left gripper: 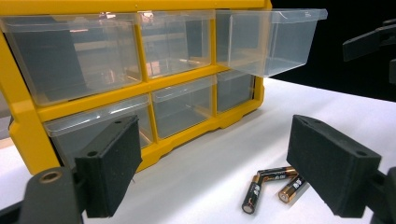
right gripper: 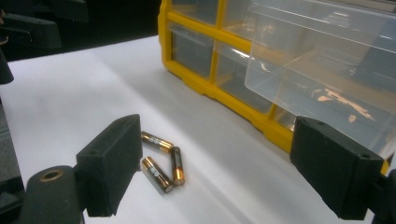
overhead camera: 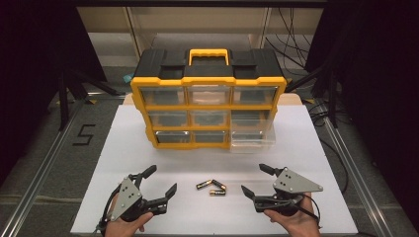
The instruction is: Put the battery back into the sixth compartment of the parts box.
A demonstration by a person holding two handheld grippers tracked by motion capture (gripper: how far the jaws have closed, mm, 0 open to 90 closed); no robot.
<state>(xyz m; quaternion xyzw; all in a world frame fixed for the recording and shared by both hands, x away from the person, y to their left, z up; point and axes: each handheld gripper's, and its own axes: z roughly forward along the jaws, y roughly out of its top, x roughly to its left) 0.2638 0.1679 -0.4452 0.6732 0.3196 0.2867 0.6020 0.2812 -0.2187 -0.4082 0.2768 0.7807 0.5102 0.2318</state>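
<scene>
Three AA batteries (overhead camera: 211, 187) lie loose and close together on the white tabletop (overhead camera: 128, 143), between the two grippers. My left gripper (overhead camera: 162, 178) is open to their left, my right gripper (overhead camera: 253, 177) open to their right, and each is held in a hand and holds nothing. In the left gripper view the batteries (left gripper: 271, 184) lie just inside the right jaw of the open left gripper (left gripper: 219, 168). In the right gripper view the batteries (right gripper: 163, 161) lie beside the left jaw of the open right gripper (right gripper: 224, 168).
A yellow and black drawer organizer (overhead camera: 207, 74) with clear drawers stands at the back of the table. Its right drawer in the middle row (overhead camera: 252, 129) is pulled out and looks empty (left gripper: 275, 42) (right gripper: 322, 60). Tripod legs and cables stand on the floor at both sides.
</scene>
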